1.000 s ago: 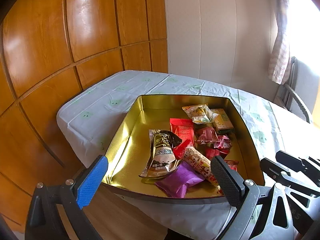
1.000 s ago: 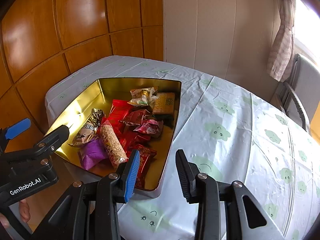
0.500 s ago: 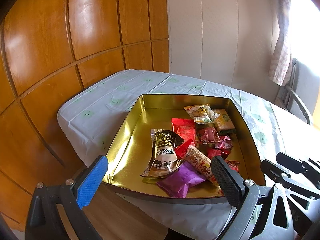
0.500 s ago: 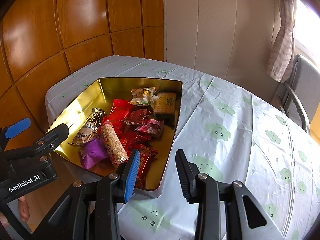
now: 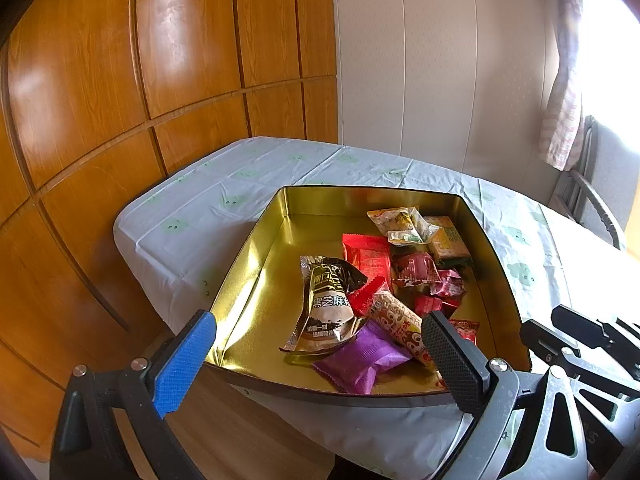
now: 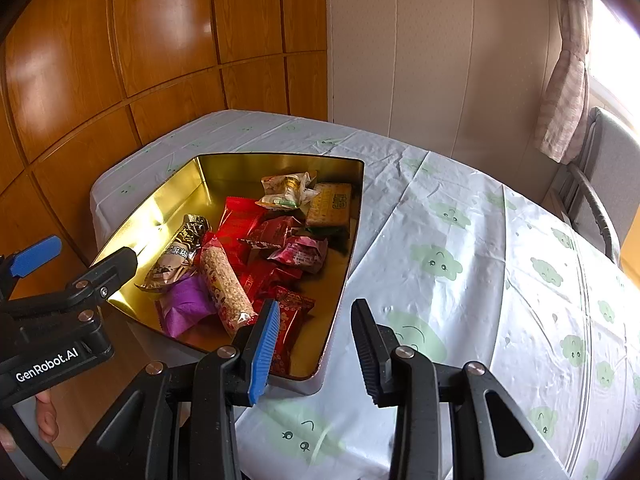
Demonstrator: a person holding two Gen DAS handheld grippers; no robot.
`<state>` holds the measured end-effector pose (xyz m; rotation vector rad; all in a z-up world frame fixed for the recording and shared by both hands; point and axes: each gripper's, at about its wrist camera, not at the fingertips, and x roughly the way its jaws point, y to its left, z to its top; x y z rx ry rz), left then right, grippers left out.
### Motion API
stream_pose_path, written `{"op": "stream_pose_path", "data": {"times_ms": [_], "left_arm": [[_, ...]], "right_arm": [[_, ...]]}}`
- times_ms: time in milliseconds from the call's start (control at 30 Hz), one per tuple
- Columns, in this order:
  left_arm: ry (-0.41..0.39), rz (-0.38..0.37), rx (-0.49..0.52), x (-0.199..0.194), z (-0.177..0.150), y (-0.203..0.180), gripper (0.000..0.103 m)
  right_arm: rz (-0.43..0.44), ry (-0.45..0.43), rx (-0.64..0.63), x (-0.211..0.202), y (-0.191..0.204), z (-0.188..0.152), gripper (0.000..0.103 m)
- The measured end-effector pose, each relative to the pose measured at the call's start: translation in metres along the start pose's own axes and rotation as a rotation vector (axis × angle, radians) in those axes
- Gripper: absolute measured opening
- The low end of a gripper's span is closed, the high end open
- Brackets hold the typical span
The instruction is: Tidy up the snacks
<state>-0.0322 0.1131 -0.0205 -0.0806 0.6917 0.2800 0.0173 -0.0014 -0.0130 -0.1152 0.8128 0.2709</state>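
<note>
A gold tin (image 5: 256,272) (image 6: 160,208) stands at the table's near left corner with several wrapped snacks in it. Among them are a purple packet (image 5: 360,356) (image 6: 184,304), a grain bar (image 5: 400,320) (image 6: 226,284), a black sesame packet (image 5: 328,304) (image 6: 178,252), red packets (image 5: 368,256) and a biscuit pack (image 6: 330,204). My left gripper (image 5: 318,360) hangs open before the tin's near edge, holding nothing. My right gripper (image 6: 314,350) stands open over the tin's near right corner, its gap empty.
The table wears a pale cloth with green cloud prints (image 6: 460,240), bare to the right of the tin. A wooden panelled wall (image 5: 120,80) runs along the left. A grey chair (image 6: 600,184) and a curtain (image 6: 564,80) stand at the far right.
</note>
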Motion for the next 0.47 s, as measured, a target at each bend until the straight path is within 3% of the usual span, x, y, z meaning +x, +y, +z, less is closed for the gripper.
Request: {"op": "stream_pose_path", "data": {"times_ms": [467], "left_arm": [[0.005, -0.01, -0.003, 0.003, -0.001, -0.002, 0.102]], "right_arm": [[-0.005, -0.005, 0.048, -0.001, -0.018, -0.001, 0.038]]}}
